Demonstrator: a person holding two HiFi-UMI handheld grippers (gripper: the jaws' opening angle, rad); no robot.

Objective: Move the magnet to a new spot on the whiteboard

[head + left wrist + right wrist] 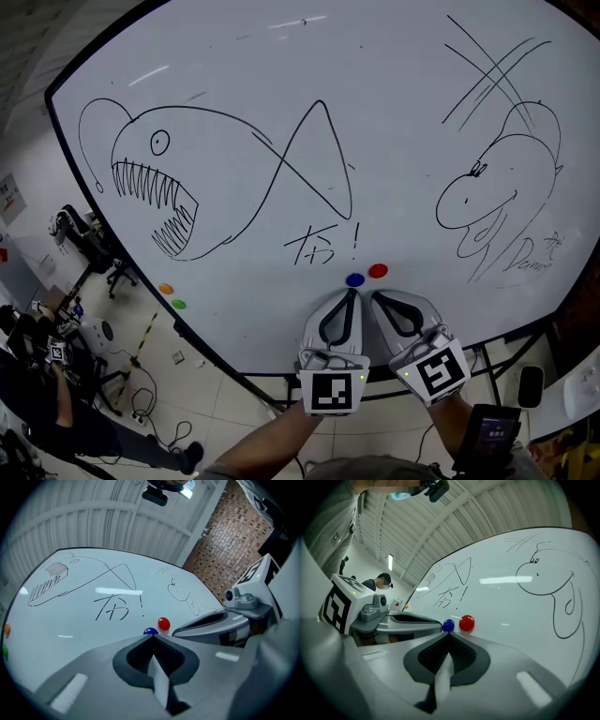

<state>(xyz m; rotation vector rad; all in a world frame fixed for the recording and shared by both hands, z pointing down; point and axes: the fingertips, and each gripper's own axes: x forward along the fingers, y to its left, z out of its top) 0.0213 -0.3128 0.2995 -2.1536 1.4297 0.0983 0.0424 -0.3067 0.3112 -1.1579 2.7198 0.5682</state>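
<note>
Left gripper (351,294) and right gripper (377,297) were held closed, empty. The blue magnet (354,279) was located just beyond the left tips; the red magnet (378,271), beyond the right.

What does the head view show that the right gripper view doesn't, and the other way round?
Only the head view shows the floor with its cables, and the marker cube on the right gripper. Only the right gripper view shows the ribbed ceiling. Both show the whiteboard, the blue magnet and red magnet side by side on it, the big-nosed creature drawing, and the left gripper beside the right one.
</note>
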